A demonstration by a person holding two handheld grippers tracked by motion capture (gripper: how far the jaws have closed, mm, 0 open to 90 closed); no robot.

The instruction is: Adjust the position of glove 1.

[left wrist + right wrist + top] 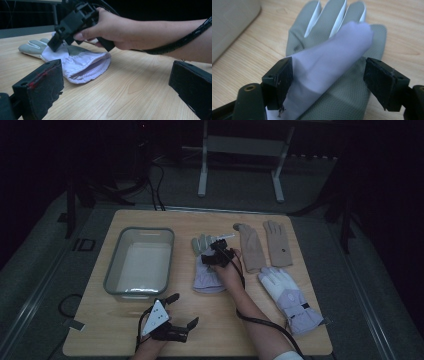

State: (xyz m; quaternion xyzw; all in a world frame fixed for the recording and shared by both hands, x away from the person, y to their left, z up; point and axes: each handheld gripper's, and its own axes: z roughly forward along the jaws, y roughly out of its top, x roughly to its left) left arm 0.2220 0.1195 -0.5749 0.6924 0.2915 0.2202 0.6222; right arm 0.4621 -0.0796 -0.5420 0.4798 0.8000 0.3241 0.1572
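Note:
A lilac and grey ski glove [206,276] lies palm up in the middle of the wooden table, fingers pointing away. My right gripper [209,251] is down over its palm. In the right gripper view the jaws of this gripper [328,82] stand apart on either side of a raised lilac fold [332,50] of the glove. The left pad is against the fold and the right pad is clear of it. My left gripper [182,309] rests open near the front edge with nothing between its jaws. It [115,87] looks toward the glove's cuff [87,68] and the right gripper [72,25].
A clear plastic bin [112,265] stands at the left of the table. Two beige knit gloves [250,247] [277,242] lie at the back right. A second white and lilac ski glove [290,295] lies at the right front. Cables trail from both grippers.

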